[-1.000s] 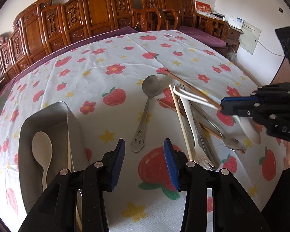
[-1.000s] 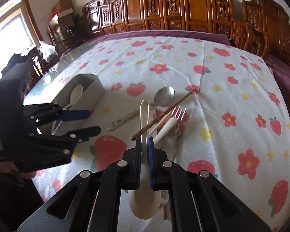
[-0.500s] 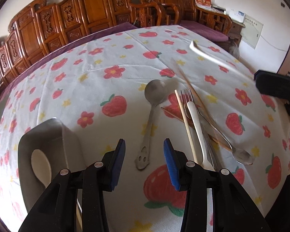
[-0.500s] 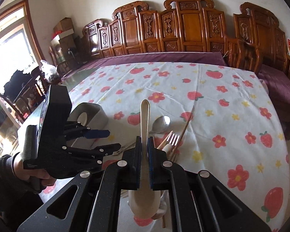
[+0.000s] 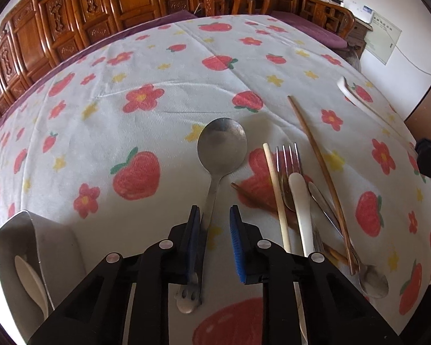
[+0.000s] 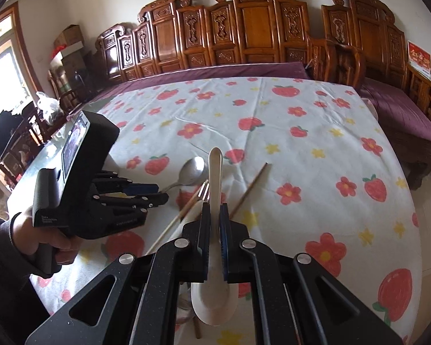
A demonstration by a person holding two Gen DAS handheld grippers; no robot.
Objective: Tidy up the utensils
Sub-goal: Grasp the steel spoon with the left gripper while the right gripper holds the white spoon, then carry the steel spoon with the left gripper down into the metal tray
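Observation:
A metal spoon [image 5: 222, 146] lies on the strawberry tablecloth, bowl away from me. Its handle runs between the pads of my left gripper [image 5: 215, 215], whose jaws are closing; the handle sits against the left pad, with a gap still showing at the right pad. The right wrist view shows that gripper [image 6: 161, 192] low over the same spoon [image 6: 194, 169]. My right gripper [image 6: 214, 210] is shut on a white ceramic spoon [image 6: 215, 172], held above the table with the handle pointing forward. That handle's tip [image 5: 350, 92] shows at the right of the left wrist view.
Right of the metal spoon lies a pile: a fork [image 5: 287, 158], a pale chopstick [image 5: 275, 192], a brown chopstick [image 5: 319, 155] and another metal spoon [image 5: 372, 281]. A metal container [image 5: 28, 230] holding a white spoon [image 5: 31, 273] stands at the lower left. Carved wooden chairs [image 6: 244, 28] line the far side.
My left gripper came forward and down over the metal spoon's handle, and its jaws narrowed. The right gripper carried the white spoon up and away from the pile.

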